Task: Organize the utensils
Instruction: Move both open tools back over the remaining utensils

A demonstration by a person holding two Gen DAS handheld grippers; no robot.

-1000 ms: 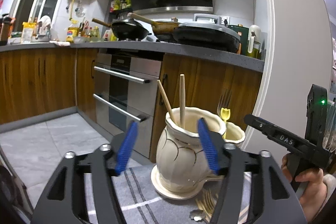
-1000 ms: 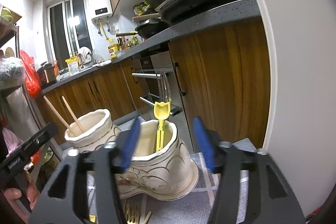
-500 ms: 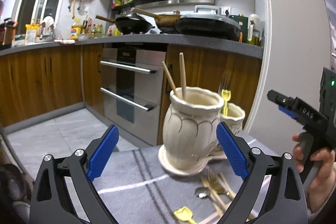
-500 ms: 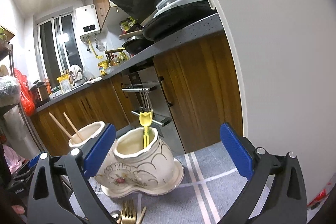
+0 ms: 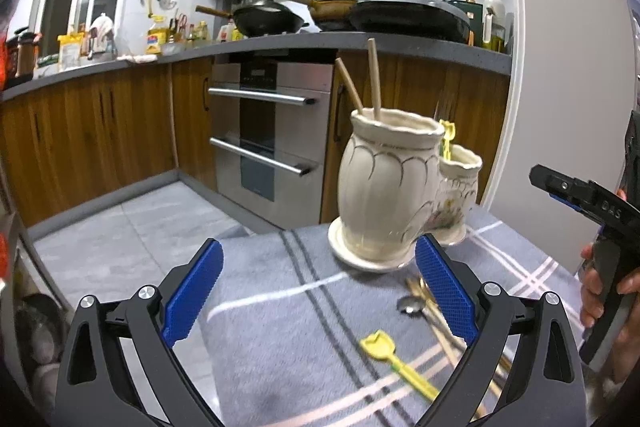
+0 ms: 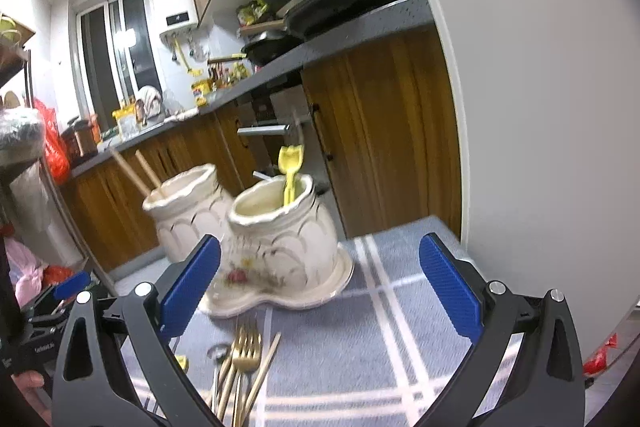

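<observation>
Twin-jar ceramic utensil holder [image 6: 276, 239] at 12 o'clock on the grey plaid cloth [image 6: 384, 327]; far jar holds two wooden chopsticks [image 5: 374, 79], near jar a yellow spoon [image 6: 290, 173]. Loose gold forks [image 6: 238, 355], a chopstick and a small silver spoon [image 5: 410, 305] lie at 6 o'clock of it, a second yellow spoon [image 5: 394, 361] nearer the left gripper [image 5: 316, 297]. Both left gripper and right gripper [image 6: 320, 289] now gape wide and empty, pulled back from the jars compared with a second ago: deposits likely done, next pick pending

bare cloth [image 5: 280, 307] left, utensil holder [image 5: 384, 187] ahead, wall [image 6: 540, 107] right
</observation>
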